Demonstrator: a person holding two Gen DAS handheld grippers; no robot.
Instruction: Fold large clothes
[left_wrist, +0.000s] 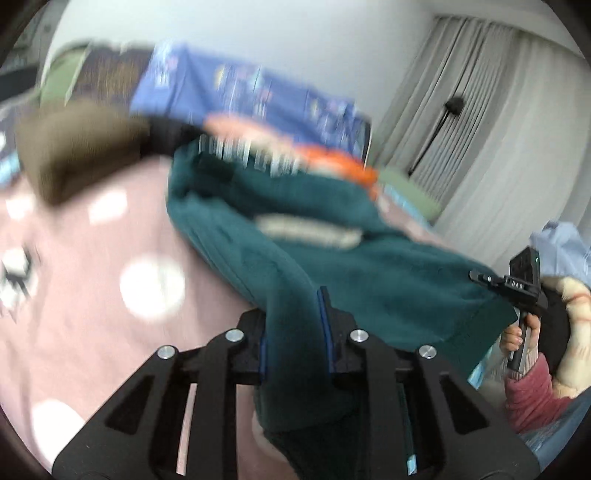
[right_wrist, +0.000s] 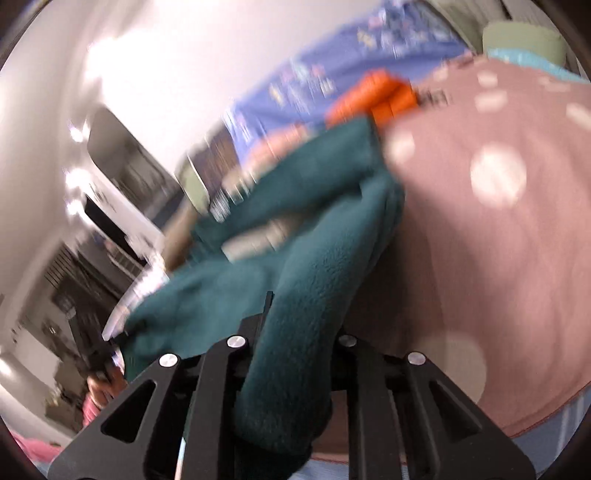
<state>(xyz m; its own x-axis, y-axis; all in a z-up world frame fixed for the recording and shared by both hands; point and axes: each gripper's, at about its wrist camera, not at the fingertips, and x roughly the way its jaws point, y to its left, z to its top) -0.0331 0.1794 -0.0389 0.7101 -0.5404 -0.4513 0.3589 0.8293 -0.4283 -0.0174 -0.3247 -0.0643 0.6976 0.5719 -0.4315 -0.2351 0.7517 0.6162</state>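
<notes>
A dark teal fleece garment (left_wrist: 332, 251) hangs stretched above the bed between both grippers. My left gripper (left_wrist: 295, 314) is shut on a thick fold of it, the cloth bunched between the blue pads. In the left wrist view the right gripper (left_wrist: 491, 284) clamps the garment's hemmed edge at the far right, held by a hand in a red sleeve (left_wrist: 532, 391). In the right wrist view my right gripper (right_wrist: 303, 325) is shut on a rolled bunch of the same teal garment (right_wrist: 295, 206), which runs away to the left. Both views are blurred.
A pink bedspread (left_wrist: 92, 295) with white dots lies under the garment. A brown garment (left_wrist: 74, 147), an orange item (left_wrist: 332, 162) and a blue patterned cloth (left_wrist: 240, 88) lie at the far side. Grey curtains (left_wrist: 498, 110) and a black stand (left_wrist: 443, 122) are on the right.
</notes>
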